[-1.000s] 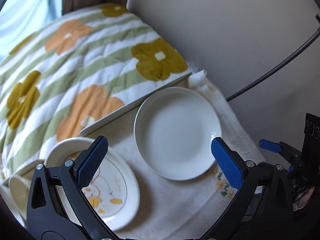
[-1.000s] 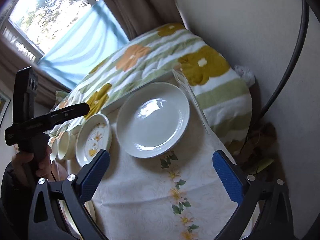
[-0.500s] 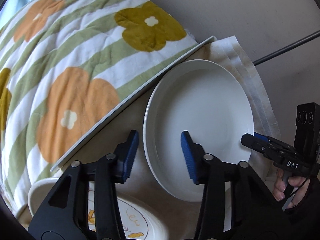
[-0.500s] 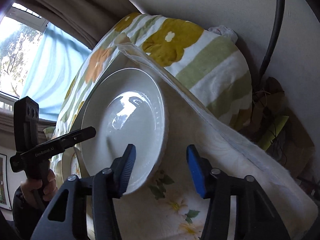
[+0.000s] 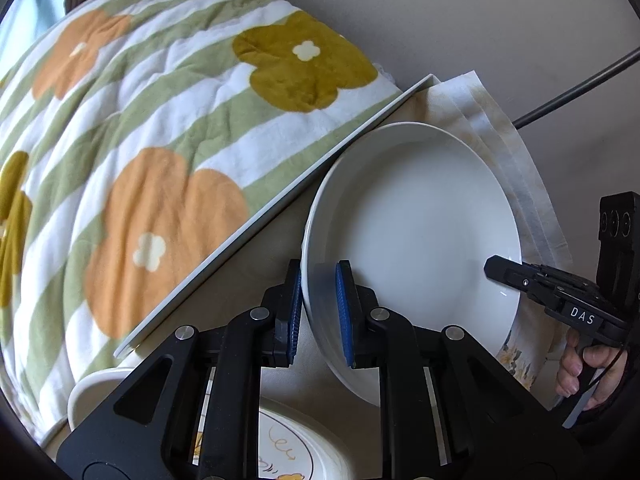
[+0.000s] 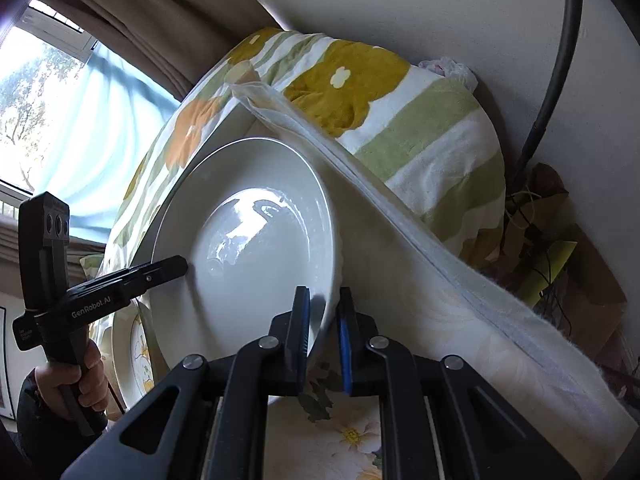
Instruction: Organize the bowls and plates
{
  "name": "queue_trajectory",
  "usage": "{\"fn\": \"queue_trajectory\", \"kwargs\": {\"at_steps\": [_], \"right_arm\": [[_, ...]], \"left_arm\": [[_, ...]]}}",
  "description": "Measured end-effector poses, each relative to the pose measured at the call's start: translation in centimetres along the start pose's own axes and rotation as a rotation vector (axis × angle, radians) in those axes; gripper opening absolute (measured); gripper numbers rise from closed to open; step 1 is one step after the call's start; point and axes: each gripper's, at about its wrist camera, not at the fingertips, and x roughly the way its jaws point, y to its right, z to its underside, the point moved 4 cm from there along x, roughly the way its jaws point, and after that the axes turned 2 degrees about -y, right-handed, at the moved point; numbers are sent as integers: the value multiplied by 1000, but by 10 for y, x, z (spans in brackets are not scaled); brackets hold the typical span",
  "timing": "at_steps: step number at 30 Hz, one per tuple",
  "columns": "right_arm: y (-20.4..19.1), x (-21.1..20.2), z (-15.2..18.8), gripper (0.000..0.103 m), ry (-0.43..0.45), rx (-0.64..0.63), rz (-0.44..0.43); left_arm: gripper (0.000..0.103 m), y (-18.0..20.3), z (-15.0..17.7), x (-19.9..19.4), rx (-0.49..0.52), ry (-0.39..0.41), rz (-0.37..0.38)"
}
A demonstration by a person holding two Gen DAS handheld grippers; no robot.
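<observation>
Both hand-held grippers clamped on the plate rim

The left hand-held gripper [image 5: 318, 312] and right hand-held gripper [image 6: 323, 330] pinch opposite rims of the plain white ceramic plate [image 5: 416, 240] beside the flowered plate [image 5: 296, 452]; lift both ends evenly, keeping it level.

In the left wrist view the white plate [image 5: 412, 240] fills the middle of the table. The table edge [image 5: 260, 216] passes just beside its rim at 10 o'clock, and the flowered blanket [image 5: 140, 128] rises behind this edge, so there is no room on that side. At 6 o'clock a patterned plate [image 5: 296, 452] lies near and blocks the way. At 3 o'clock the folded cloth [image 5: 520, 176] lies flat under the rim; beyond it the wall [image 5: 480, 20] with 1 dark cable [image 5: 576, 88] closes the space.
</observation>
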Motion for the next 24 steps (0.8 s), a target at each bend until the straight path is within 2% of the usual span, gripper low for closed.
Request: {"fn": "queue_trajectory", "kwargs": {"at_steps": [7,14,20,24], "right_arm": [[-4,-16,-3,12,25,-42,-34],[-29,-63,-11,12,38,-202,-81],[-59,-110,-4,12,-5,-362,-162],[-86,-124,19,12,-56,-506,-228]], "left_arm": [[14,12,6,-27,-5,56,-36],[14,38,37,-96,-101,172,-86],[14,65,97,-163,-246,286,-156],[14,75,153,-189,-363,326,-224]]}}
